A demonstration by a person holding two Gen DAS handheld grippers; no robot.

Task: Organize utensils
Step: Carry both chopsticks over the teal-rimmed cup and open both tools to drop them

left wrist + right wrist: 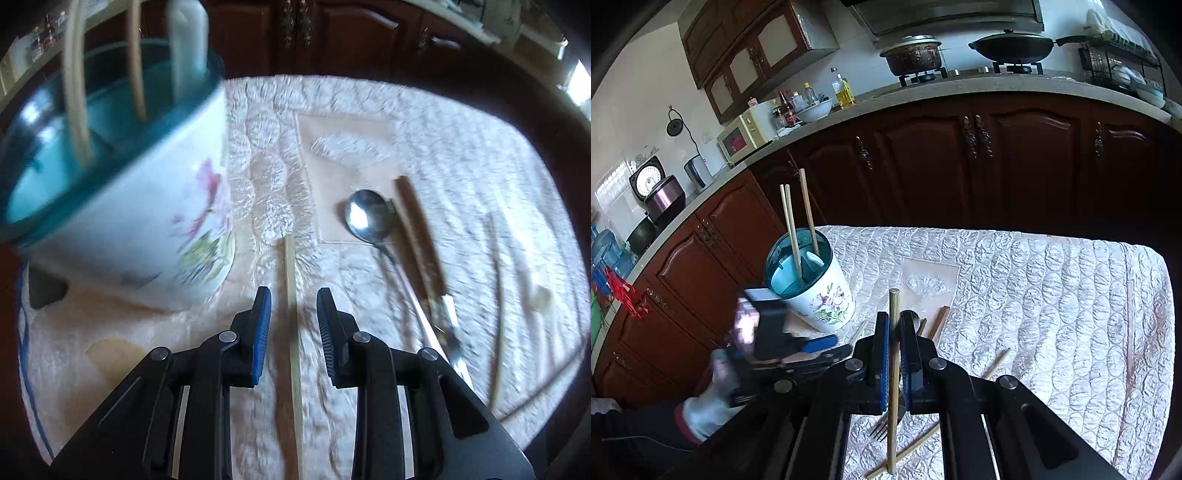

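A white floral utensil holder (820, 291) with a teal inner rim stands at the table's left; it holds several chopsticks and a white spoon, and shows close up in the left wrist view (122, 192). My left gripper (293, 295) is open, low over the cloth, its jaws on either side of a pale chopstick (291, 332) lying there. My right gripper (894, 325) is shut on a wooden chopstick (894, 373), held upright above the table. A metal spoon (369, 218), a brown-handled fork (424, 251) and another chopstick (498, 295) lie to the right.
The table is covered by a quilted pale cloth (1052, 295). Dark wooden cabinets (960, 158) and a counter with stove and pots stand behind it. More chopsticks (997, 363) and fork tines (881, 428) lie on the cloth under my right gripper.
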